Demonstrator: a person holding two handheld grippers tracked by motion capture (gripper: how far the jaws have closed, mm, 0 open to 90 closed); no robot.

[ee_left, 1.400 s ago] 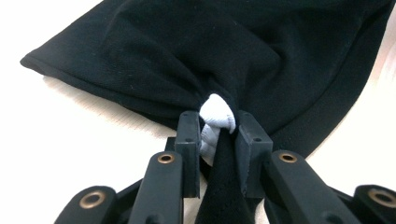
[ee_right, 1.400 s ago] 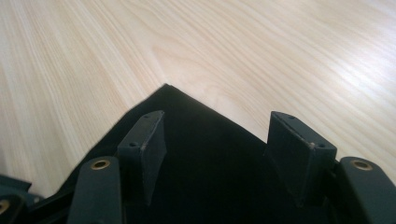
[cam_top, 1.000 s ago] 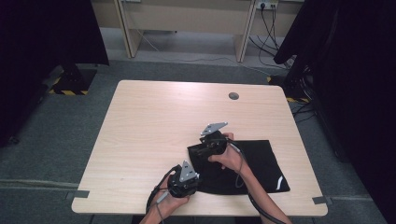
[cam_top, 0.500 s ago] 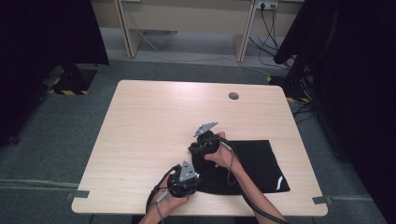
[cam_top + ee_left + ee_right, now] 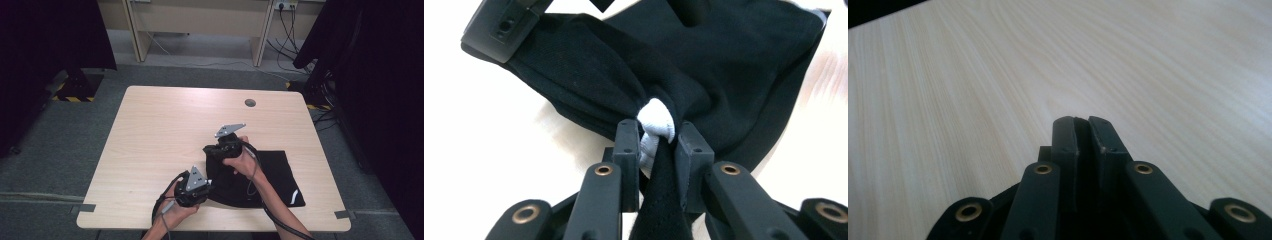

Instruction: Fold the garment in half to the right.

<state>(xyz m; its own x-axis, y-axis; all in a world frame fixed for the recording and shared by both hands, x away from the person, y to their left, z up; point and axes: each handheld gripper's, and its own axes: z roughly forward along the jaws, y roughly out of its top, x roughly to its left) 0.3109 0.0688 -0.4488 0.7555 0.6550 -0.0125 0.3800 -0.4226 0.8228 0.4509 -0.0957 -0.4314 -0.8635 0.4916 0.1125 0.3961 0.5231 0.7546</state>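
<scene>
A black garment (image 5: 272,170) lies on the front right part of the wooden table (image 5: 165,130). My left gripper (image 5: 212,186) is shut on its near left edge. In the left gripper view the left gripper (image 5: 657,134) pinches a bunched fold of the garment (image 5: 724,60) with a white label (image 5: 655,119) in it. My right gripper (image 5: 210,150) holds the garment's far left corner, raised a little off the table. In the right gripper view the right gripper (image 5: 1082,122) is shut on a thin dark layer of cloth, above bare wood. The cloth hangs stretched between the two grippers.
A round cable hole (image 5: 250,102) sits near the table's far edge. A white stripe (image 5: 295,194) marks the garment's front right corner. Dark curtains stand on both sides, and desk legs and cables are behind the table.
The right gripper shifted slightly left onto the garment's corner and lifted it. The left gripper rose a little with its fold, and the garment's left side has bunched up.
</scene>
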